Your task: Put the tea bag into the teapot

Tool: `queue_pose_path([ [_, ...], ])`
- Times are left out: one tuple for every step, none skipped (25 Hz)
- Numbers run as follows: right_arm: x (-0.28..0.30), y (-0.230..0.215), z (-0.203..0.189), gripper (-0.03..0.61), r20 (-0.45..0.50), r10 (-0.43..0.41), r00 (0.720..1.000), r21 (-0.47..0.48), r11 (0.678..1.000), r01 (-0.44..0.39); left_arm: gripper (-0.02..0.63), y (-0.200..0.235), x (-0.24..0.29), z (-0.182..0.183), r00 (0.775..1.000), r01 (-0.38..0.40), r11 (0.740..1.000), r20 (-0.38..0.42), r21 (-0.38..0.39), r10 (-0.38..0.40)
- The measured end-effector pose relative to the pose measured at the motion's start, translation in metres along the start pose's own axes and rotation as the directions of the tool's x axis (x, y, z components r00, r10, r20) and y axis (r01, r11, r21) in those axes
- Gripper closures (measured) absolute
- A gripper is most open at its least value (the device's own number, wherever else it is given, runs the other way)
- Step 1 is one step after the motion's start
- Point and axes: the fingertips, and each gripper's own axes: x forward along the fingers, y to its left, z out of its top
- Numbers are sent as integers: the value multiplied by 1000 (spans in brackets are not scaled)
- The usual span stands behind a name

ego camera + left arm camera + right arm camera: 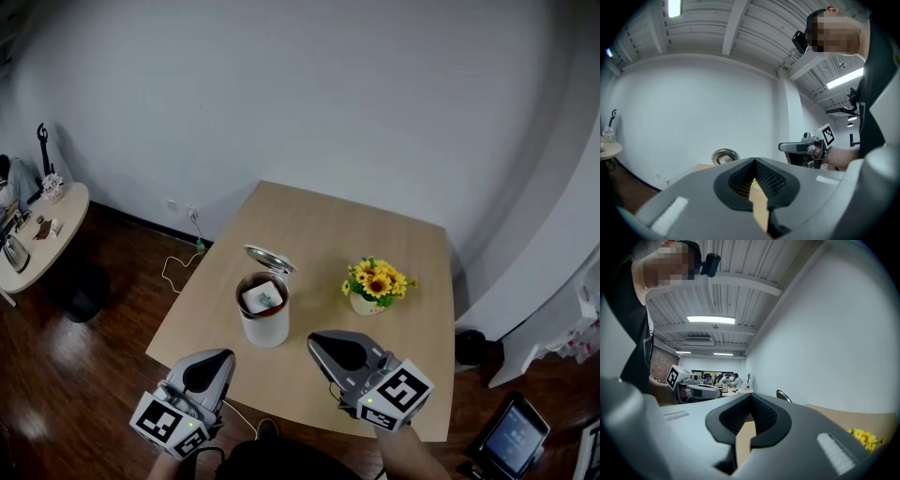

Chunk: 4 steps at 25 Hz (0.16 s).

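Note:
A white teapot [265,323] stands near the middle of the wooden table [309,225], with its metal lid [269,259] tipped open behind it. Inside the pot lies a white tea bag [262,298]. My left gripper [227,357] hovers at the table's near edge, in front of and left of the pot, jaws together and empty. My right gripper [313,340] hangs in front of and right of the pot, also shut and empty. The left gripper view shows its shut jaws [754,160], the lid [724,155] and the right gripper [806,147].
A small pot of yellow sunflowers [377,284] stands right of the teapot. A round side table [47,234] with clutter is at the far left, a cable [178,267] lies on the wooden floor, and a tablet [511,436] sits at the lower right.

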Motion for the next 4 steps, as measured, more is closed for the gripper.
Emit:
queue_pose_path([
  [1,0,0,577,-1,-1,1000,-3,1000,1,609,1,0,1,1000,0,1000,0,0,0],
  [2,0,1,577,-2,-3,1000,-5,1000,3,609,1,-1,2,1000,0,1000,0,0,0],
  [3,0,1,577,-4,-5,1000,-6,1000,5,609,2,-1,2,1000,1,1000,0,-1,-1],
  [3,0,2,577,-5,-7,1000,-7,1000,7,609,2,-1,3,1000,2,1000,0,-1,-2],
])
